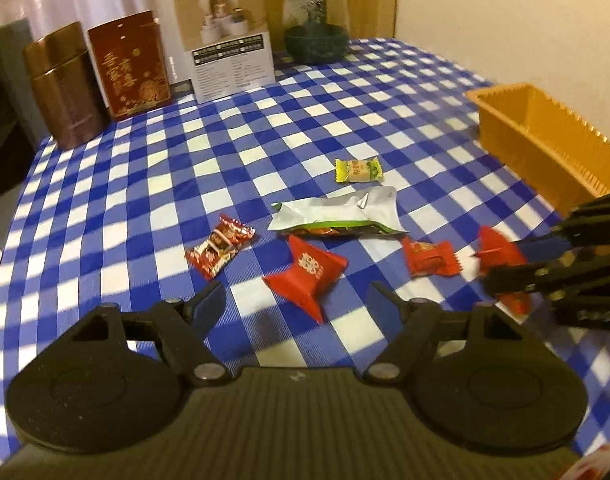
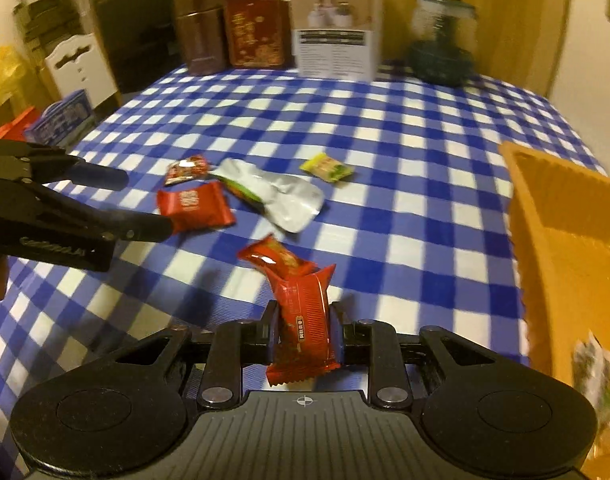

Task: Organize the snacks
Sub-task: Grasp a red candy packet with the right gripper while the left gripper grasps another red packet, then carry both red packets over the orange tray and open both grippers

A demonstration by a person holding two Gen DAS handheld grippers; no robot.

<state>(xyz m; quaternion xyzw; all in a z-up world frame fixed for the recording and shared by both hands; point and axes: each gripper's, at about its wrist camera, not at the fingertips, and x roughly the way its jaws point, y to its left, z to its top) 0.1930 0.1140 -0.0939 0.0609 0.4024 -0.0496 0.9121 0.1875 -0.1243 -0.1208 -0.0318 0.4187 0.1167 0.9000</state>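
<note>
Right tongs [image 2: 302,334] clamped on a red snack packet [image 2: 301,312], lifted clear of the checked surface [image 2: 385,160], beside the orange tray [image 2: 545,216]. Left tongs [image 1: 295,300] spread wide, gripping nothing, poised just above a red folded candy [image 1: 305,276]. Scattered nearby on the cloth: silver pouch [image 1: 337,212], yellow-green sweet [image 1: 359,170], dark red wrapped candy [image 1: 219,252], small red candy [image 1: 429,258].
</note>
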